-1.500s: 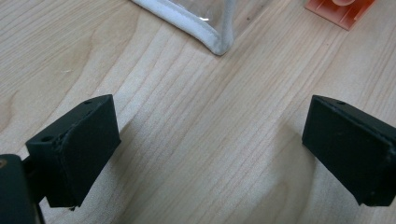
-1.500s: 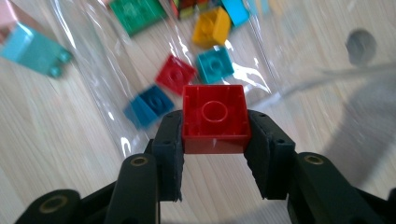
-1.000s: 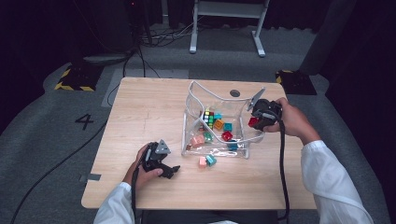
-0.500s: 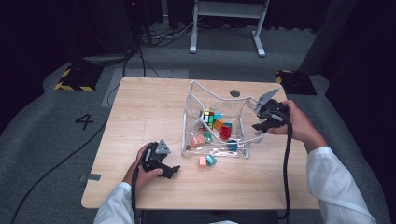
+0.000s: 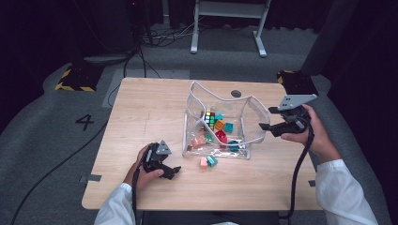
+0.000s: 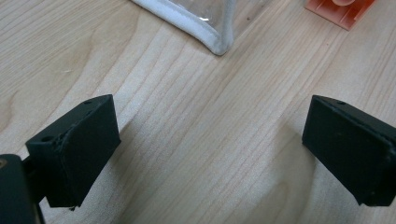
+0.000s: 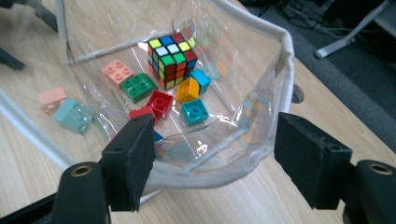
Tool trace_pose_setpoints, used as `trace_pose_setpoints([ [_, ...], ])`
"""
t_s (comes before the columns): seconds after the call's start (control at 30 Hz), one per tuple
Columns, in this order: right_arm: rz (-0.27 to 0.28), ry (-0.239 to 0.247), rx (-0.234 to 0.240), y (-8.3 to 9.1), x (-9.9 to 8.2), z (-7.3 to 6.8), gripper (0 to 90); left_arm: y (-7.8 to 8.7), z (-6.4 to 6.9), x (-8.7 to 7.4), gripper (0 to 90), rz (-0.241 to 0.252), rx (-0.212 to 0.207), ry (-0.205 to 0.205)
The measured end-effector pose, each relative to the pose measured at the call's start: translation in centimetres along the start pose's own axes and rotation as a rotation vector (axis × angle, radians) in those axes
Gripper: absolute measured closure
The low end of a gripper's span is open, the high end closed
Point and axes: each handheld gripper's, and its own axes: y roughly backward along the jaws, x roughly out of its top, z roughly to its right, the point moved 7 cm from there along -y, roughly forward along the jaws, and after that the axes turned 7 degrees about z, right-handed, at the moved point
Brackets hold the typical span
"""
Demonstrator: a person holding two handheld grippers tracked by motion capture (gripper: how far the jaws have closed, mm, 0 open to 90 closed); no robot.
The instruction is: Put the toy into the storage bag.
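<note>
Both right gripper [image 7: 215, 158] jaws just opening, clear pouch [image 7: 261, 93] rim between, ungripped.

A wooden table [image 5: 141, 122] stands on grey carpet [image 5: 42, 140], with 1 dark round hole [image 5: 236, 93] near its far edge. On the carpet to the left is a painted 4 [image 5: 85, 122] (a strip of grey tape [image 5: 90, 178] lies nearer). Yellow-black striped plates sit beyond the table's 2 far corners [image 5: 75, 79] [image 5: 296, 83]. Farther off are a white stand [image 5: 230, 13] and loose cables [image 5: 155, 40].
</note>
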Motion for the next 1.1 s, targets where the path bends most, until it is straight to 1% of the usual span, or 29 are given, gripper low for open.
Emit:
trace_pose_setpoints([
  [0.03,0.016,-0.007,-0.009,0.3,0.0,0.0,29.4,0.0,0.0,0.0,4.0,0.0,0.005,-0.002],
  [0.07,0.029,-0.022,-0.01,0.7,-0.1,-0.2,29.4,0.0,0.0,0.0,4.0,0.001,0.001,0.0],
  [0.13,0.063,-0.031,-0.017,1.4,-0.3,-0.2,29.3,0.0,0.0,0.0,4.0,0.001,0.001,0.0],
  [0.17,0.077,-0.04,-0.03,1.8,-0.4,-0.2,29.3,0.0,0.0,0.0,4.0,0.001,0.0,-0.001],
  [0.23,0.103,-0.045,-0.033,2.5,-0.8,-0.4,29.3,-0.1,0.1,0.0,4.0,0.004,-0.006,0.001],
  [0.27,0.116,-0.043,-0.039,2.9,-1.0,-0.4,29.3,0.0,0.0,0.0,4.0,-0.001,0.007,0.001],
  [0.37,0.136,-0.053,-0.047,3.8,-2.0,-0.7,29.0,-0.1,0.1,0.0,4.0,0.003,-0.01,0.004],
  [0.4,0.144,-0.058,-0.048,3.9,-2.3,-0.8,29.0,0.0,0.0,0.0,4.0,0.005,-0.003,-0.002],
  [0.43,0.146,-0.06,-0.049,4.0,-2.7,-1.0,29.0,-0.1,0.1,0.0,4.0,0.003,-0.01,0.004],
  [0.5,0.153,-0.073,-0.043,4.1,-3.8,-1.3,29.0,0.0,0.0,0.0,4.0,0.005,-0.002,-0.002],
  [0.57,0.148,-0.085,-0.032,3.9,-4.9,-1.7,29.0,-0.1,0.1,0.0,4.0,0.003,-0.01,0.004],
  [0.6,0.145,-0.089,-0.027,3.7,-5.4,-1.9,29.0,0.0,0.0,0.0,4.0,0.0,0.001,0.0],
  [0.67,0.136,-0.093,-0.018,3.3,-6.6,-2.4,29.1,0.0,0.0,0.0,4.0,0.001,-0.002,0.0],
  [0.73,0.132,-0.105,-0.003,2.7,-7.7,-3.2,29.3,-0.1,0.1,0.0,4.0,0.003,-0.011,0.005],
  [0.77,0.13,-0.111,0.0,2.4,-8.0,-3.5,29.7,0.0,0.0,0.0,4.0,0.001,0.001,-0.001],
  [0.8,0.129,-0.12,0.01,2.2,-8.4,-3.9,29.8,0.0,0.0,0.0,4.0,0.002,0.002,-0.003],
  [0.83,0.119,-0.114,0.02,1.8,-9.0,-4.4,29.8,0.0,0.0,0.0,4.0,0.001,0.001,-0.001],
  [0.87,0.116,-0.106,0.02,1.5,-9.3,-4.7,29.9,0.0,0.0,0.0,4.0,-0.002,0.007,0.0],
  [0.93,0.127,-0.124,0.047,0.8,-9.9,-5.6,30.4,0.0,0.0,0.0,4.0,0.001,0.0,0.0],
  [0.97,0.13,-0.129,0.061,0.4,-10.2,-6.1,31.2,0.0,0.0,0.0,4.0,-0.001,0.004,-0.001],
  [1.0,0.134,-0.132,0.062,0.2,-10.4,-6.4,32.1,0.0,0.0,0.0,4.0,0.0,0.0,0.0],
  [1.03,0.134,-0.132,0.062,0.2,-10.4,-6.4,32.1,0.0,0.0,0.0,4.0,0.0,0.0,0.0],
  [1.07,0.138,-0.142,0.083,-0.8,-11.1,-7.5,33.4,0.0,0.0,0.0,4.0,0.0,0.0,0.0],
  [1.1,0.14,-0.138,0.091,-1.3,-11.3,-8.0,33.9,0.0,0.0,0.0,4.0,0.003,-0.001,-0.001],
])
